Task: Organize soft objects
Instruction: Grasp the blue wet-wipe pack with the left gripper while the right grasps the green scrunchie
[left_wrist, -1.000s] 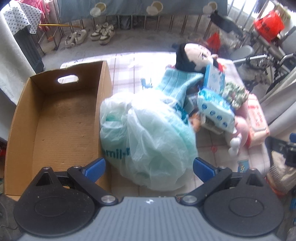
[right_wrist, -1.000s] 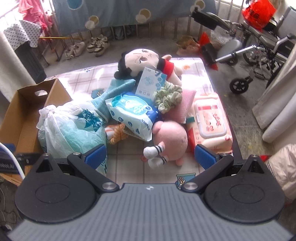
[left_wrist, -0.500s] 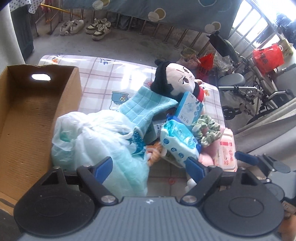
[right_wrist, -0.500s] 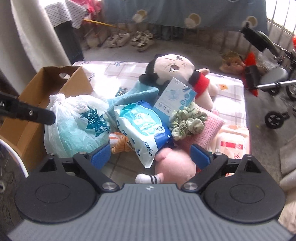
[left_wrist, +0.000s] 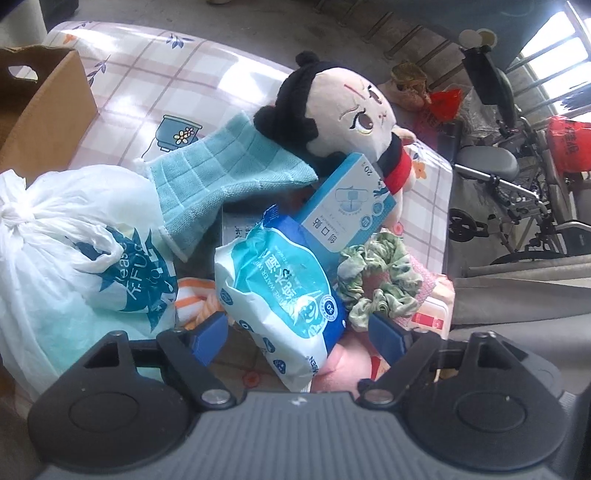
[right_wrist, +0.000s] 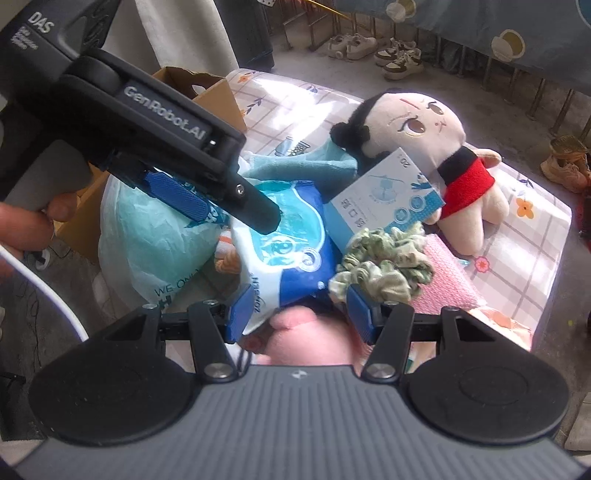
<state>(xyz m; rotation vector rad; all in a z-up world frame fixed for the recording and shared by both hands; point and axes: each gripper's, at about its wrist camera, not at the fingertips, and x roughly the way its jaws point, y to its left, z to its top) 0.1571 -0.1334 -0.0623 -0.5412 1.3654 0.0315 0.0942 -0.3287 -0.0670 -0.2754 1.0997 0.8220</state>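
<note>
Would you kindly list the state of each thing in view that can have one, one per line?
Left gripper: open, fingers either side of the wipes pack.
Right gripper: open, low over the pile.
Blue-and-white soft wipes pack: sealed, lying tilted on the pile.
Brown cardboard box: open-topped, upright.
White-and-teal plastic bag: knotted shut, full.
Black-haired plush doll: lying on its back.
Teal checked towel: draped, crumpled.
Green fabric scrunchie: resting atop the pile.

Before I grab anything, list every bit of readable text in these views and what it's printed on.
"GenRobot.AI": left gripper body.
"DAS": same gripper's handle; the small print beneath is unreadable.
"WE ON...": white plastic bag, cut off.
"...FU...": same bag, partly creased.
"创口贴", upside down: blue box.
"PURE WATER WI...": wet wipes pack; its Chinese characters are too distorted.
</note>
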